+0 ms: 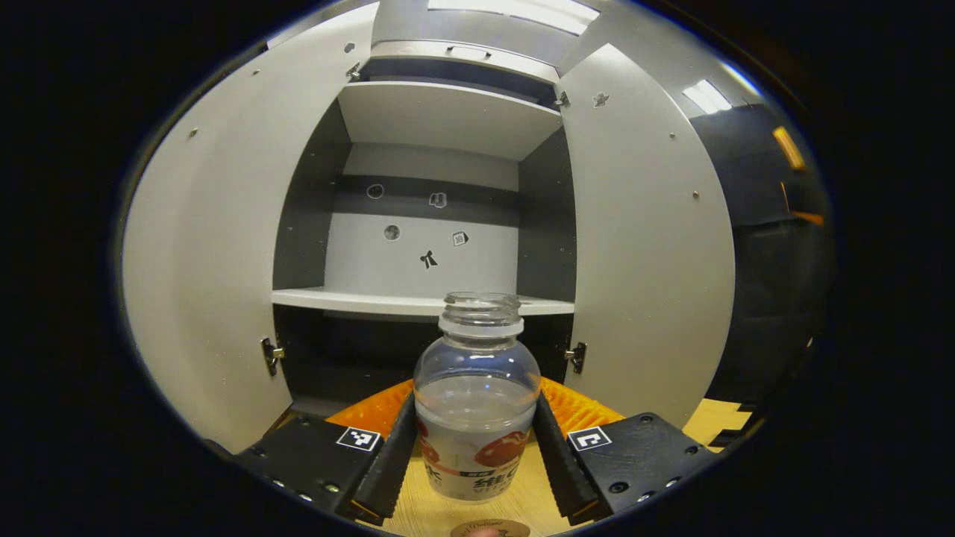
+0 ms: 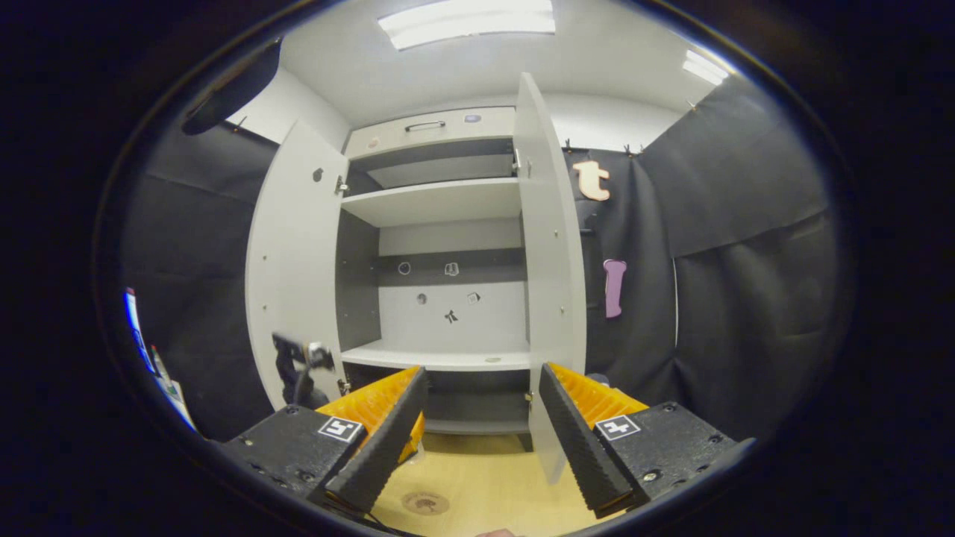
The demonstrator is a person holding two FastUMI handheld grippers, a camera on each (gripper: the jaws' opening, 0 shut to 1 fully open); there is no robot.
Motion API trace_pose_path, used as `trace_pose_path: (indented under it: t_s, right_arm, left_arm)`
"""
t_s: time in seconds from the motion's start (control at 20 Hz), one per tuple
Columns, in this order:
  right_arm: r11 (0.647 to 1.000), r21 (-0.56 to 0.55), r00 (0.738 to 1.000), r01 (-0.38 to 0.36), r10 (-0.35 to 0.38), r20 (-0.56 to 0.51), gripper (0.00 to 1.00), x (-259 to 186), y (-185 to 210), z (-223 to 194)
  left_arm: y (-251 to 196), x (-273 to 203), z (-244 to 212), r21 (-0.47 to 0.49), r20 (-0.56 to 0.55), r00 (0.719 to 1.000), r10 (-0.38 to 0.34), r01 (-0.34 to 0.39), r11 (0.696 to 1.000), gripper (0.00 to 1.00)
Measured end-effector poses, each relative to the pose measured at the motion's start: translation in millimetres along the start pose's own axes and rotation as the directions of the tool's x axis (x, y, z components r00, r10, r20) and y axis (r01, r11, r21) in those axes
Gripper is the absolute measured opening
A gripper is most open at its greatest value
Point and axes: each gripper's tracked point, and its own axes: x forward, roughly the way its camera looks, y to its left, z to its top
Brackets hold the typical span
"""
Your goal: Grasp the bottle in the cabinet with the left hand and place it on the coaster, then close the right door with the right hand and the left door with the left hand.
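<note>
One bottle (image 1: pixel 476 406) gripped by left tool (image 1: pixel 474 455), right tool (image 2: pixel 477 440) agape, two doors open, coaster (image 2: pixel 425 503) perhaps.

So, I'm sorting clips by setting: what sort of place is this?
Likely a staged recording booth, not a real kitchen: black cloth lines the walls, a grey cabinet stands with both doors open, and ceiling light panels glow overhead.

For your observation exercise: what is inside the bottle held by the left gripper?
The bottle is uncapped and its clear upper part looks empty. The label hides the lower part, so any contents there cannot be seen. The left gripper clamps it.
</note>
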Motion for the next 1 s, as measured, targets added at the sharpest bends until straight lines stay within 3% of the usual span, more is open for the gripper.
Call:
trace_pose_path:
  t_s: [0.15,0.35,0.5,0.8,1.0]
  right_arm:
    - [1.000,-0.004,1.000,-0.011,0.011,0.003,0.98,-12,1,3]
    - [0.999,-0.032,1.000,0.012,-0.013,-0.026,0.98,-18,-5,0]
    - [0.999,-0.031,0.999,0.020,-0.021,-0.029,0.98,-22,-7,4]
    - [0.998,-0.039,0.997,0.043,-0.046,-0.059,0.99,-22,-13,-1]
    - [0.998,-0.037,0.996,0.041,-0.044,-0.077,0.98,-14,-10,-6]
  left_arm:
    - [-11,-20,-43,0.052,-0.005,0.999,0.037,-0.037,0.998,0.76]
    - [-20,-38,-79,0.035,-0.015,0.998,0.064,-0.063,0.997,0.80]
    - [-25,-37,-101,0.041,-0.058,0.997,0.060,-0.058,0.997,0.76]
    - [-14,-39,-127,-0.007,-0.105,0.989,0.107,-0.108,0.994,0.76]
    - [-18,-41,-125,0.017,-0.075,0.993,0.087,-0.086,0.996,0.76]
